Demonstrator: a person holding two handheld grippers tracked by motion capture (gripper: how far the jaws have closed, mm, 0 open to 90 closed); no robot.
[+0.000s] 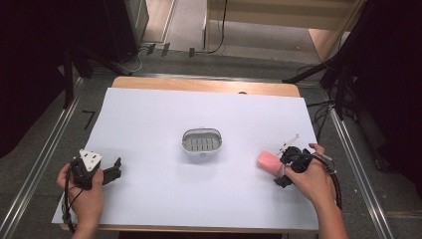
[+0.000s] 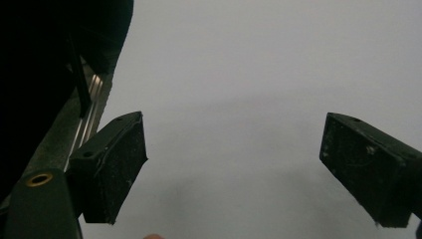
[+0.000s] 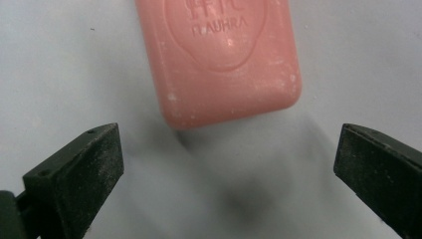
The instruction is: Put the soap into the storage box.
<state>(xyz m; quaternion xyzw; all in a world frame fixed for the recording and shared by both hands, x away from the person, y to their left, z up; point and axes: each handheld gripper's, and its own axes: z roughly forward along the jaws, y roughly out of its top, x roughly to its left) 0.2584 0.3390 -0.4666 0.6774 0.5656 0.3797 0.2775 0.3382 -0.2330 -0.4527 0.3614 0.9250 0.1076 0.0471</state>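
From the high view I see a wooden table [image 1: 209,85] covered by a large white paper sheet [image 1: 164,114]. Near the sheet's middle sits a small grey oval plastic soap dish with a slotted floor [image 1: 201,141]. At the right, close to the sheet's edge, lies a pink rectangular bar of soap [image 1: 267,161], well apart from the dish. My right gripper [image 1: 284,169] sits just beside the bar on its right, held in the right hand [image 1: 311,179], with its black cable looping off toward the forearm. My left gripper [image 1: 113,172] rests at the near left of the sheet in the left hand [image 1: 84,191], the grey three-cornered plate on top, its jaws pointing toward the middle of the table and far from both dish and soap.

In the left gripper view, I look along two black jaws spread wide apart over the bare white sheet, with nothing between them; this tool is released. At the left edge runs a strip of metal rail [image 2: 89,117] against a dark background.

In the right gripper view, the pink soap bar [image 3: 224,59] lies flat on the white sheet just ahead of the jaws, slightly tilted, with embossed lettering inside an oval stamp on its top face. The two black jaws stand wide apart, one on each side below the bar, touching nothing; this tool is also released. A soft shadow falls on the sheet between them.
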